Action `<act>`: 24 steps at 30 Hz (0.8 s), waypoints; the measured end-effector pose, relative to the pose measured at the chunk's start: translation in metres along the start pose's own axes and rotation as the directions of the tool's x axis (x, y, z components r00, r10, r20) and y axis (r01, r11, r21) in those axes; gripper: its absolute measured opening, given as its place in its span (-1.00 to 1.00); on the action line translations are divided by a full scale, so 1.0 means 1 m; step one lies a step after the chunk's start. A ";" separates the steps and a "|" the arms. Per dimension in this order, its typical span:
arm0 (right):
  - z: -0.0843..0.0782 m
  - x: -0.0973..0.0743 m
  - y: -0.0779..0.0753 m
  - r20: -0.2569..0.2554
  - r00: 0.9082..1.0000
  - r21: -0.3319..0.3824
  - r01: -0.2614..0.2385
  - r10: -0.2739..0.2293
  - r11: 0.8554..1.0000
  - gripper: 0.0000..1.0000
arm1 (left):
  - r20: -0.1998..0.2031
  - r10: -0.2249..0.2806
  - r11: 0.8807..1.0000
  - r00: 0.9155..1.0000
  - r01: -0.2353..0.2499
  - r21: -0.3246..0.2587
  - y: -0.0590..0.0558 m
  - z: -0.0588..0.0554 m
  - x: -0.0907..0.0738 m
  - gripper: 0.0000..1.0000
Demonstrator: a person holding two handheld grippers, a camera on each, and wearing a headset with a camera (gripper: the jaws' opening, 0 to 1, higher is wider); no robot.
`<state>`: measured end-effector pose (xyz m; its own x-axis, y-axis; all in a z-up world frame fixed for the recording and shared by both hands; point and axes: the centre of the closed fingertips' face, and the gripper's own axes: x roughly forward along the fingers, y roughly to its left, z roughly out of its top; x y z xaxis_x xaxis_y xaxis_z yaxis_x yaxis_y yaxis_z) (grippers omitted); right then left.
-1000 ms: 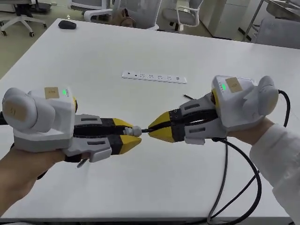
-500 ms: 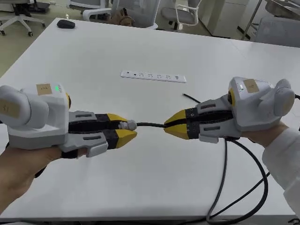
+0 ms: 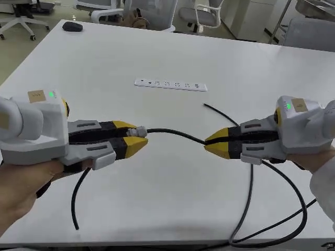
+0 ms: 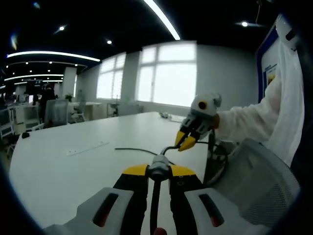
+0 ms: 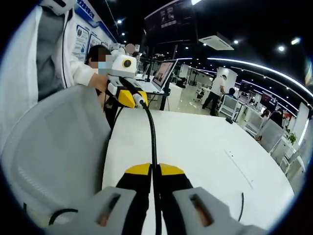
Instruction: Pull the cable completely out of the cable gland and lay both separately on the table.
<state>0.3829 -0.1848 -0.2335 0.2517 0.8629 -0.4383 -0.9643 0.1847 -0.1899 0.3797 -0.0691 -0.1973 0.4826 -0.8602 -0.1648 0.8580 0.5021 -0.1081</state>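
Clamps the cable gland (image 3: 137, 132) in the jaws of the left gripper (image 3: 140, 141), centre left of the head view. Pinches the black cable (image 3: 172, 134) in the jaws of the right gripper (image 3: 208, 144), closed tight on it, centre right. Runs through the gland, sagging between both above the table (image 3: 157, 52), tail trailing to lower left. Shows a power strip (image 3: 170, 84) at upper middle.

Bright even overhead light, soft shadows on the white tabletop (image 3: 157, 52), window (image 4: 166, 73) glare, fisheye bending at edges
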 end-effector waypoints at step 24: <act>-0.009 -0.004 0.000 0.004 1.000 0.070 0.028 -0.028 0.997 -0.90 | 0.006 0.001 1.000 1.000 -0.001 0.000 -0.001 0.003 0.001 -0.67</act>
<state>0.3829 -0.1927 -0.2391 0.2784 0.8590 -0.4297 -0.9603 0.2412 -0.1400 0.3798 -0.0701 -0.1945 0.4847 -0.8601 -0.1589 0.8575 0.5031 -0.1077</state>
